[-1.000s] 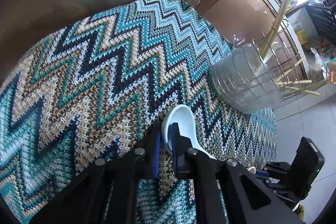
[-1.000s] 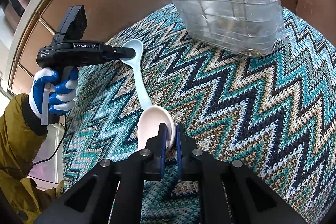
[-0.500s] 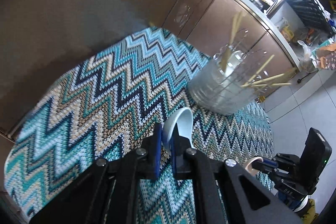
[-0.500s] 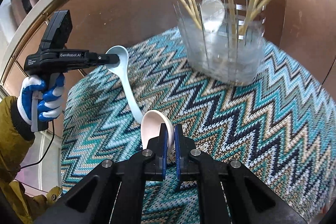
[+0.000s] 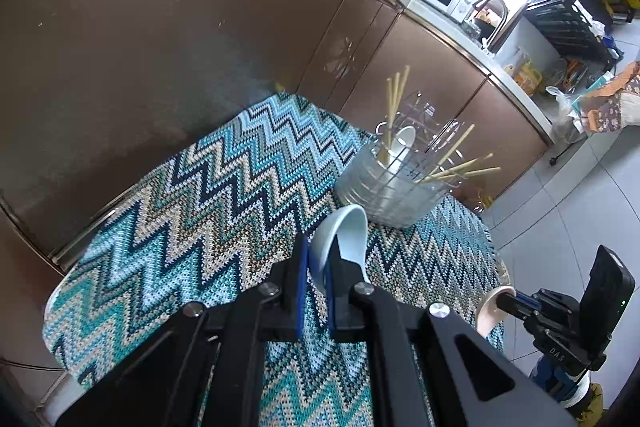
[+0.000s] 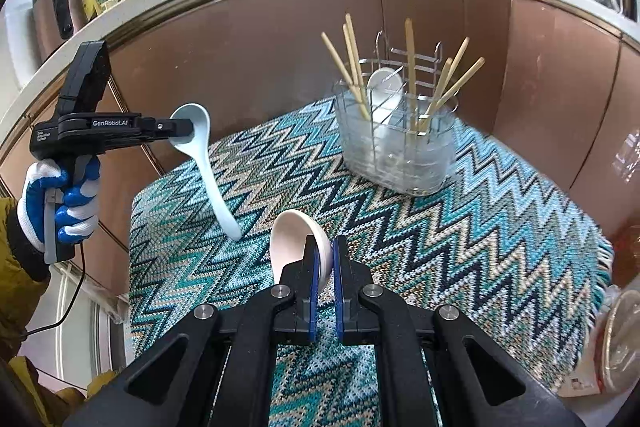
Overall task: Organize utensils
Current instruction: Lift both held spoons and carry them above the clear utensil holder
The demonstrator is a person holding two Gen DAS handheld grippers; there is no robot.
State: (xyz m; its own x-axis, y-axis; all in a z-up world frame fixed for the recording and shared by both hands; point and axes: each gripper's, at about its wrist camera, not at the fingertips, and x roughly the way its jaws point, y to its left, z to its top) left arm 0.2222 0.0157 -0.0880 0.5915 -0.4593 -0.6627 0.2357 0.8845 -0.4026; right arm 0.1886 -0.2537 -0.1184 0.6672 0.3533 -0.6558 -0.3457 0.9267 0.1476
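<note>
Above the tabletop's zigzag-knit teal cloth [image 6: 460,227], short of the clear wire-framed utensil holder [image 6: 396,147] with its chopsticks, the left gripper [image 5: 316,263] jaws pinch a pale blue ceramic soup spoon [image 5: 344,231] while the right gripper [image 6: 324,259] jaws pinch a cream ceramic soup spoon [image 6: 292,235].

Glossy, seemingly ceramic spoons [image 6: 200,155], a shiny wire caddy [image 6: 396,147], rough knitted cloth [image 6: 480,247]
</note>
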